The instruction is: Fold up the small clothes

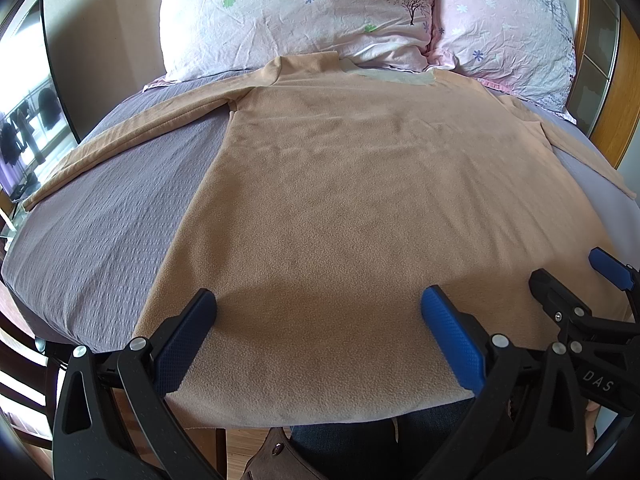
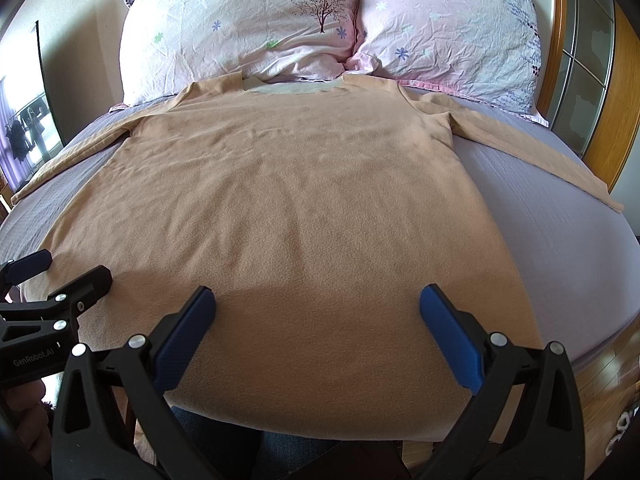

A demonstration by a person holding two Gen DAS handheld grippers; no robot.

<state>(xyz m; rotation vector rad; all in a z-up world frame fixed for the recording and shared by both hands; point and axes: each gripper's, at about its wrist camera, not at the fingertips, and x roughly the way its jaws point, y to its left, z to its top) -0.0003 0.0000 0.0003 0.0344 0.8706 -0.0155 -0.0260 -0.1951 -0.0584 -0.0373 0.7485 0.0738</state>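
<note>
A tan long-sleeved fleece top point(image 1: 352, 184) lies flat on the bed, collar toward the pillows, both sleeves spread out sideways; it also shows in the right wrist view point(image 2: 296, 208). My left gripper point(image 1: 318, 308) is open and empty, hovering over the top's hem near its left side. My right gripper point(image 2: 318, 308) is open and empty over the hem near its right side. The right gripper point(image 1: 576, 280) also shows at the right edge of the left wrist view, and the left gripper point(image 2: 60, 270) at the left edge of the right wrist view.
The bed has a purple-grey cover point(image 1: 100, 220). Two floral pillows point(image 1: 288, 12) point(image 2: 448, 28) lean at the head. A wooden headboard point(image 2: 624, 80) stands at the right, a window point(image 1: 24, 120) at the left. The person's legs point(image 1: 360, 452) are at the bed's near edge.
</note>
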